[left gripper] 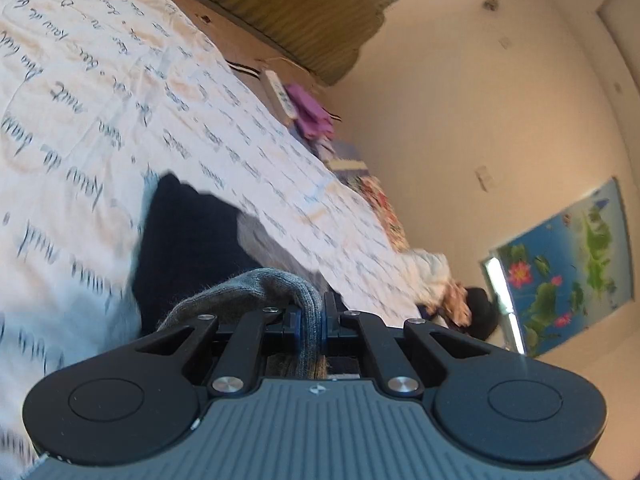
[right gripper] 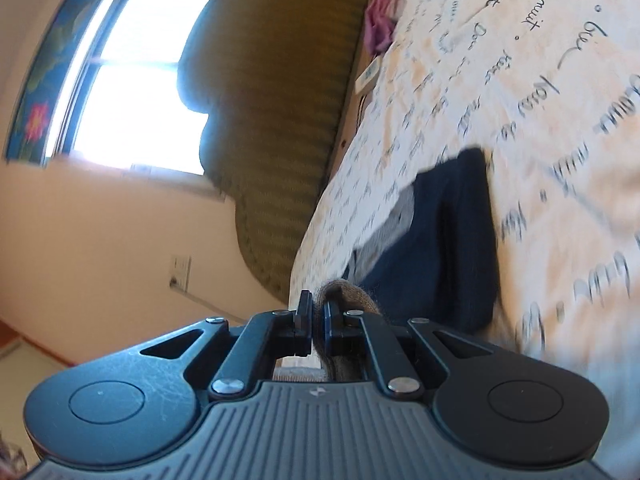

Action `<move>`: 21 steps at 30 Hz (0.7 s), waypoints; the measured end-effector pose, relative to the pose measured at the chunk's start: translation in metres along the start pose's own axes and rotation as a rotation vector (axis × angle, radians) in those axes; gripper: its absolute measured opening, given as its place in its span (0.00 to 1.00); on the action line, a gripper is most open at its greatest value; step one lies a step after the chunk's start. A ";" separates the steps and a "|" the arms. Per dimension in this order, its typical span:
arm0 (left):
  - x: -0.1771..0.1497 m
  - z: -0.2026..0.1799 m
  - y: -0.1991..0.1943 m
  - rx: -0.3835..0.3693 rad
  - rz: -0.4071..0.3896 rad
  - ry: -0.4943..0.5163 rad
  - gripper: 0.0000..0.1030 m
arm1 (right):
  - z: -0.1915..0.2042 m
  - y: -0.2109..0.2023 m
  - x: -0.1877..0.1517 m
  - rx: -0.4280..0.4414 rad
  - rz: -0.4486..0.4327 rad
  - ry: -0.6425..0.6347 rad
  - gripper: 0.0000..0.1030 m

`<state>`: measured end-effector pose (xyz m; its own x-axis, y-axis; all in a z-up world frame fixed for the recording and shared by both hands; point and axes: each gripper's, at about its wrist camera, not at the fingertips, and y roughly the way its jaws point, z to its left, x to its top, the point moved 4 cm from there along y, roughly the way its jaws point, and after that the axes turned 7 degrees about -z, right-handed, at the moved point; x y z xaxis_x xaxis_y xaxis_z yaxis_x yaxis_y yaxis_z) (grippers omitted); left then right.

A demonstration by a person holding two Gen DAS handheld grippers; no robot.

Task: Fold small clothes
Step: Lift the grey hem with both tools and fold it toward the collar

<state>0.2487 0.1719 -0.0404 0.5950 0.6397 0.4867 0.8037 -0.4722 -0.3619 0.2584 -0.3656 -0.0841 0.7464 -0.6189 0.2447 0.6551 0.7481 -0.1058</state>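
The left gripper is clenched on a fold of the grey knitted garment; the cloth bulges over the left finger and runs down between the two pads. The right gripper is clenched too, pinching another bunched part of what looks like the same grey knit. My judgement is that the two grips are on two ends or corners of one small piece, so that it can be carried and spread out or laid over itself for a fold. Both views are blurred and tilted, so I cannot tell which part of the garment each claw holds.

Just beyond the fingers, a dark blue garment lies flat on the bed cover, with a lighter grey piece touching it on the side nearer the bed's far edge. It seems to be set there as a finished or waiting item, apart from the one in hand.

Farther along that edge lie a white remote control and a purple cloth, and near the far corner a small heap of light and dark clothes, probably those still to be folded. Behind the bed stands an olive padded headboard, then the window.
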 end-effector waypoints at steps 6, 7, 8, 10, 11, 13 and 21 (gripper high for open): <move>0.028 0.049 0.076 0.154 -0.012 -0.038 0.12 | -0.063 0.062 0.041 -0.096 -0.035 0.184 0.08; 0.027 0.056 0.082 0.165 -0.008 -0.042 0.12 | -0.074 0.068 0.043 -0.144 -0.035 0.213 0.10; 0.027 0.060 0.086 0.161 -0.002 -0.048 0.13 | -0.082 0.072 0.044 -0.183 -0.032 0.232 0.11; 0.026 0.061 0.086 0.146 -0.007 -0.038 0.27 | -0.085 0.075 0.047 -0.163 -0.017 0.225 0.15; 0.027 0.058 0.083 0.133 -0.019 -0.013 0.41 | -0.082 0.074 0.047 -0.149 -0.012 0.208 0.20; 0.031 0.047 0.071 0.130 -0.072 0.077 0.58 | -0.073 0.070 0.052 -0.123 -0.015 0.159 0.52; -0.013 -0.024 0.028 0.371 -0.294 0.976 0.68 | 0.018 0.054 0.041 -0.255 0.061 -0.542 0.82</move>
<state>0.2636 0.1357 -0.0381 0.2555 -0.1378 0.9569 0.9621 -0.0614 -0.2658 0.3226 -0.3464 -0.0623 0.6609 -0.3166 0.6804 0.6708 0.6557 -0.3465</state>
